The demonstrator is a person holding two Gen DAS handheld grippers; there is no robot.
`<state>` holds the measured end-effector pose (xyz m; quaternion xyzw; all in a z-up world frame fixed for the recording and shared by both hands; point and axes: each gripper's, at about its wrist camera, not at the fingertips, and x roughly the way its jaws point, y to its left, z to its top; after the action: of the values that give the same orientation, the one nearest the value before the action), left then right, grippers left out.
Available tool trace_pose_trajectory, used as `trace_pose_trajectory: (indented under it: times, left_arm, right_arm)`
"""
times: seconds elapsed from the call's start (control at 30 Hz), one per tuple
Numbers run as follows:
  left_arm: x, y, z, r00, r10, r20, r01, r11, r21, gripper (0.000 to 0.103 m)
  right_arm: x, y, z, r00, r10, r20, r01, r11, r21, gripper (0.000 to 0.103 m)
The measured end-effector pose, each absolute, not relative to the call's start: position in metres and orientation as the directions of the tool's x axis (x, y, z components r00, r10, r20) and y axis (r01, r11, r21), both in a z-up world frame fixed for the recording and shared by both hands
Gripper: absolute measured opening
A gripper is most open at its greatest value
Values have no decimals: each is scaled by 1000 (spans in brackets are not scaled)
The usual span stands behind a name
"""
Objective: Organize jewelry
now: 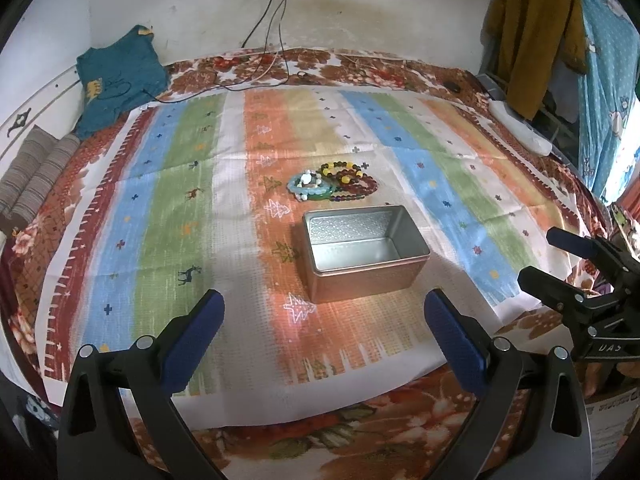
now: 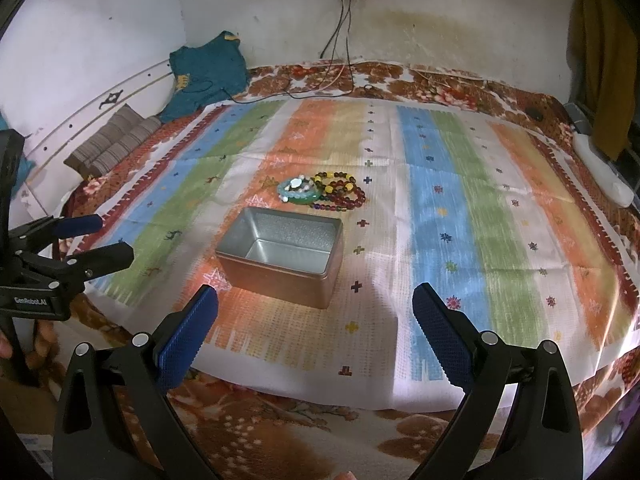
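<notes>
Both tongs agape — bracelets beyond tin, well apart.

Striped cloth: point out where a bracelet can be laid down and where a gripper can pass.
Most of the striped cloth lies bare: the blue, green and orange stripes right of the metal tin, the stripes to its left, and the strip between the tin and both open grippers. The tin is empty. It is crowded only just behind the tin, where the bead bracelets lie heaped together.
</notes>
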<state>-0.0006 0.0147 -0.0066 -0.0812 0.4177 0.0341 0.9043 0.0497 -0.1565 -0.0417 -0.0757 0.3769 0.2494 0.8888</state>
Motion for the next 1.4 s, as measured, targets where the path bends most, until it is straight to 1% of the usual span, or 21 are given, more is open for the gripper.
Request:
trace_pose_trajectory:
  times: [0.5, 0.7, 0.8, 1.07, 1.33, 1.4]
  left_arm:
    - [3, 13, -10, 629, 4, -778, -138, 985, -106, 97]
    - [4, 19, -10, 625, -8, -780, -157, 978, -135, 97]
    - [6, 20, -11, 621, -27, -784, -150, 977, -152, 97]
    - [10, 13, -12, 619, -20, -785, -130, 983, -127, 97]
    - [18, 14, -10, 627, -44, -778, -117, 982, -150, 97]
    - [23, 13, -10, 623, -31, -782, -112, 985, -129, 97]
  right_arm:
    - [53, -154, -46, 594, 360, -719, -481, 876, 41, 99]
    - [60, -154, -47, 582, 357, -731, -465, 883, 60, 99]
    - [62, -153, -47, 582, 354, -732, -463, 885, 60, 99]
    - [66, -153, -47, 579, 349, -737, -461, 886, 57, 99]
    - [69, -151, -49, 577, 346, -740, -461, 886, 55, 99]
    - [73, -150, -48, 575, 346, -742, -461, 886, 56, 99]
